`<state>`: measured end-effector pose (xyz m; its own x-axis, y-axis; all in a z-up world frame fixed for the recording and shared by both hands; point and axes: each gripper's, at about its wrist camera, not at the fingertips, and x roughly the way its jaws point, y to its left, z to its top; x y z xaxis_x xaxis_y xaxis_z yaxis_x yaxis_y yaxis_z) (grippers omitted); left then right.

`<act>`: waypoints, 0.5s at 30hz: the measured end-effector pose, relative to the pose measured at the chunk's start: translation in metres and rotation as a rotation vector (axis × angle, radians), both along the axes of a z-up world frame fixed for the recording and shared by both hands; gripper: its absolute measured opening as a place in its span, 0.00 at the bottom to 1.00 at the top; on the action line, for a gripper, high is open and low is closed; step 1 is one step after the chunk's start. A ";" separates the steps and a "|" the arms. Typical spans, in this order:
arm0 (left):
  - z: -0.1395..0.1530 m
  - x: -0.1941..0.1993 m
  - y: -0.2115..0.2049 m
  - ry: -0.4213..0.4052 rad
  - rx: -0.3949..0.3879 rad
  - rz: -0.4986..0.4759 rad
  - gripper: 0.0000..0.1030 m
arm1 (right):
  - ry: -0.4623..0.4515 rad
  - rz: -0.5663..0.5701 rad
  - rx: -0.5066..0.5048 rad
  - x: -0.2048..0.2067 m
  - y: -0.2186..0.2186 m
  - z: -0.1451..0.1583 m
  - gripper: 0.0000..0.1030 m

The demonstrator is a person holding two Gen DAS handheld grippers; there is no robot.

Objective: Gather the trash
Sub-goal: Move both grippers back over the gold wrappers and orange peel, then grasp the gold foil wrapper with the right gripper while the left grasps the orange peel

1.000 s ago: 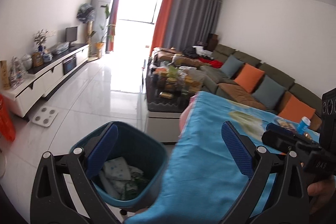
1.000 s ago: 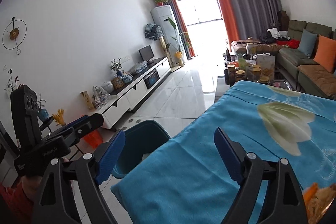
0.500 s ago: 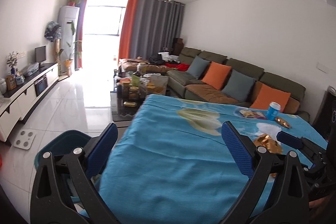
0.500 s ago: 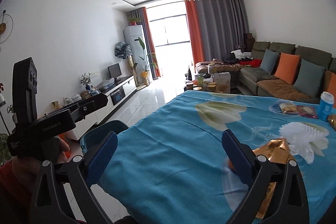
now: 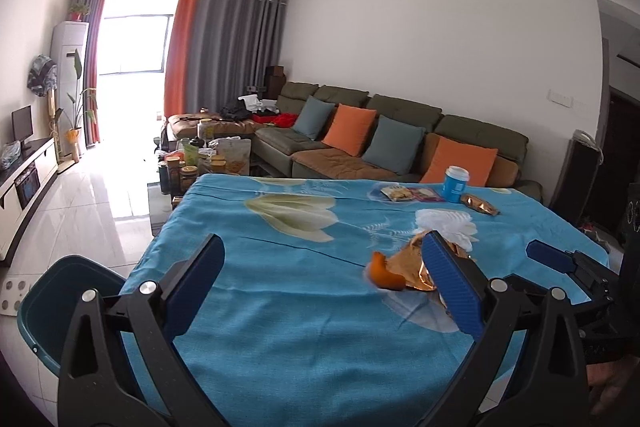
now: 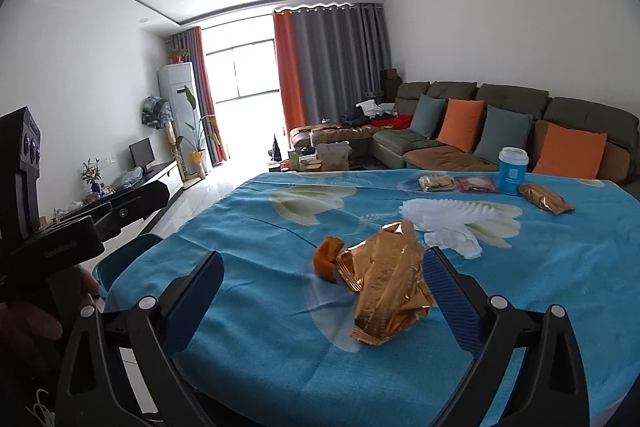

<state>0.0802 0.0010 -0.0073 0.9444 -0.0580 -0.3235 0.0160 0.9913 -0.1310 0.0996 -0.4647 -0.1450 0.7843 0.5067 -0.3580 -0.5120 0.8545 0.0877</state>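
A crumpled gold foil wrapper (image 6: 386, 279) lies on the blue tablecloth (image 6: 248, 251) with an orange peel (image 6: 327, 259) touching its left end; both show in the left wrist view, wrapper (image 5: 412, 263) and peel (image 5: 382, 273). White crumpled tissue (image 6: 452, 221) lies behind them. Farther back are a second gold wrapper (image 6: 544, 201), two snack packets (image 6: 436, 183) and a blue cup (image 6: 512, 171). My right gripper (image 6: 324, 291) is open and empty, just short of the wrapper. My left gripper (image 5: 320, 285) is open and empty over the cloth. The teal bin (image 5: 52, 303) stands left of the table.
The bin's rim (image 6: 120, 255) shows by the table's left corner. A sofa (image 5: 400, 143) with orange and grey cushions runs behind the table. A cluttered coffee table (image 5: 200, 163) stands beyond the far edge. A TV cabinet (image 5: 24, 175) lines the left wall.
Both grippers have swung right from the bin toward the table. The trash on the cloth has come into view and the right gripper has closed in on the gold wrapper.
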 end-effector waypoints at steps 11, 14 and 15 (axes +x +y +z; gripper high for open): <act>-0.011 0.013 -0.007 0.034 -0.011 -0.046 0.95 | 0.054 -0.118 -0.033 0.012 -0.011 -0.018 0.93; -0.014 0.017 -0.010 0.044 -0.010 -0.054 0.95 | 0.074 -0.129 -0.048 0.022 -0.007 -0.022 0.93; -0.015 0.019 -0.011 0.050 -0.008 -0.055 0.95 | 0.084 -0.129 -0.052 0.026 -0.005 -0.024 0.93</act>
